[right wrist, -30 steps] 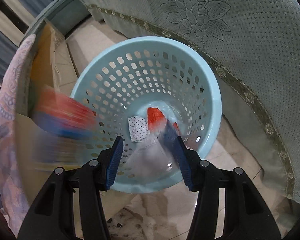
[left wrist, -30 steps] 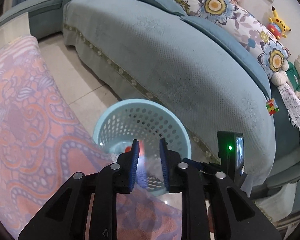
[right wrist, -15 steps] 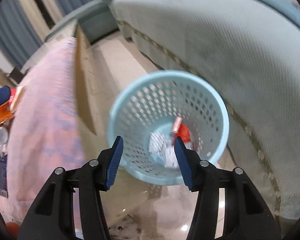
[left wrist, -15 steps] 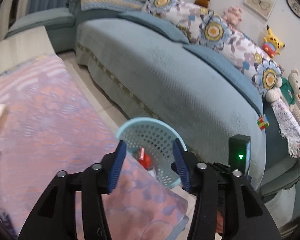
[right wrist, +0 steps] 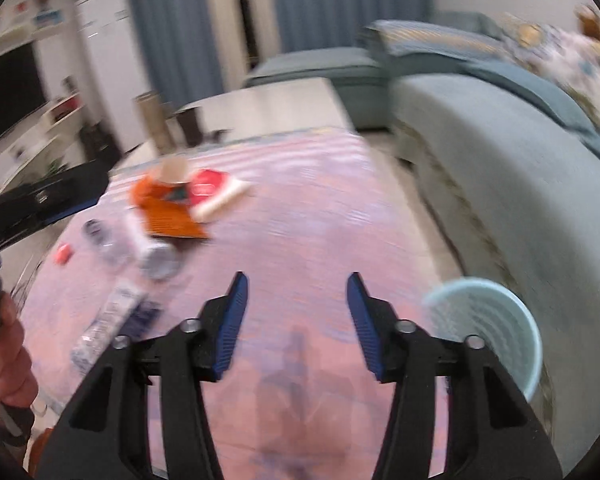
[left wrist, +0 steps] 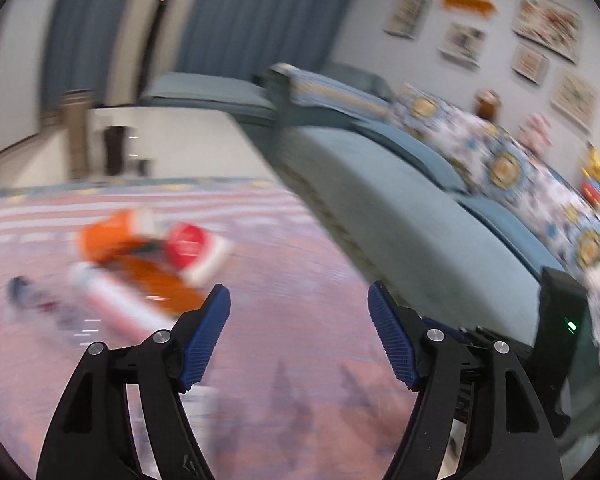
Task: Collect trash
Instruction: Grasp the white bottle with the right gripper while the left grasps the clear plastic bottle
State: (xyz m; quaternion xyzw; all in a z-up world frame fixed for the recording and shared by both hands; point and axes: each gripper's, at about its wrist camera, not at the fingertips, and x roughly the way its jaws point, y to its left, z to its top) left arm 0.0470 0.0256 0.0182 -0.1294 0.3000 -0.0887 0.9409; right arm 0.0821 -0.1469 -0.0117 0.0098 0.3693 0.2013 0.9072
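Both views are motion-blurred. My left gripper (left wrist: pixel 298 320) is open and empty above the pink patterned tablecloth (left wrist: pixel 284 264). My right gripper (right wrist: pixel 296 312) is open and empty over the same cloth (right wrist: pixel 300 216). Trash lies on the cloth ahead to the left: an orange wrapper (left wrist: pixel 140 268) (right wrist: pixel 168 212), a red-and-white packet (left wrist: pixel 198 250) (right wrist: pixel 214 190), a clear plastic bottle (right wrist: pixel 104 240) and a white-and-blue wrapper (right wrist: pixel 112 320). The light-blue perforated trash basket (right wrist: pixel 496 320) stands on the floor right of the table, beside my right gripper.
A blue-green sofa (left wrist: pixel 420 208) (right wrist: pixel 520 152) with floral cushions runs along the right. A white table (right wrist: pixel 268 108) stands beyond the cloth. A person's hand (right wrist: pixel 4 360) holds the other gripper at the left edge. A small red item (right wrist: pixel 64 254) lies near the bottle.
Both grippers have swung up and away from the basket to face the table. The left gripper's fingers have opened wide; the basket now sits at the right of the right wrist view.
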